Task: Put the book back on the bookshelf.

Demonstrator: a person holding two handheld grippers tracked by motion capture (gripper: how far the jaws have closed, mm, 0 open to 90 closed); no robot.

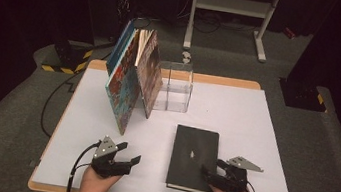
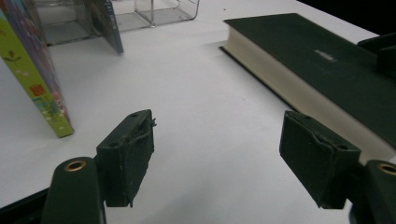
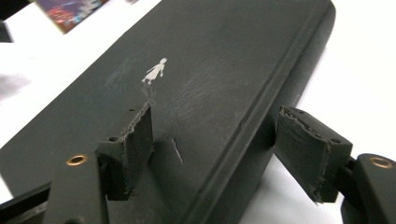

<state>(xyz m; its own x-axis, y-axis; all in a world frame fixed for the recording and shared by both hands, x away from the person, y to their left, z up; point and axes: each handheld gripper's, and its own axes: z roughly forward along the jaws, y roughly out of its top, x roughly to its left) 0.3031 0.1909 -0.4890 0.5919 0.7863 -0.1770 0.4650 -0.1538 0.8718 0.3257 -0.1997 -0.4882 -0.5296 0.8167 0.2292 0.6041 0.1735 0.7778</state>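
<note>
A black book (image 1: 193, 158) is lying flat on the near right part of the white table (image 1: 236, 115), its cover bearing a small pale figure (image 3: 155, 71). The right gripper (image 1: 212, 168) is sitting at the book's near right corner with its jaws standing apart: in the right gripper view one pad is hanging over the cover and the other is lying off the book's edge, over the table, so the edge is running between them without being pressed. The left gripper (image 1: 129, 154) is resting to the left of the book, apart from it, its jaws spread wide over bare table. Farther back, colourful books (image 1: 133, 78) are leaning together on end beside a clear box (image 1: 175, 86), well away from both grippers.
</note>
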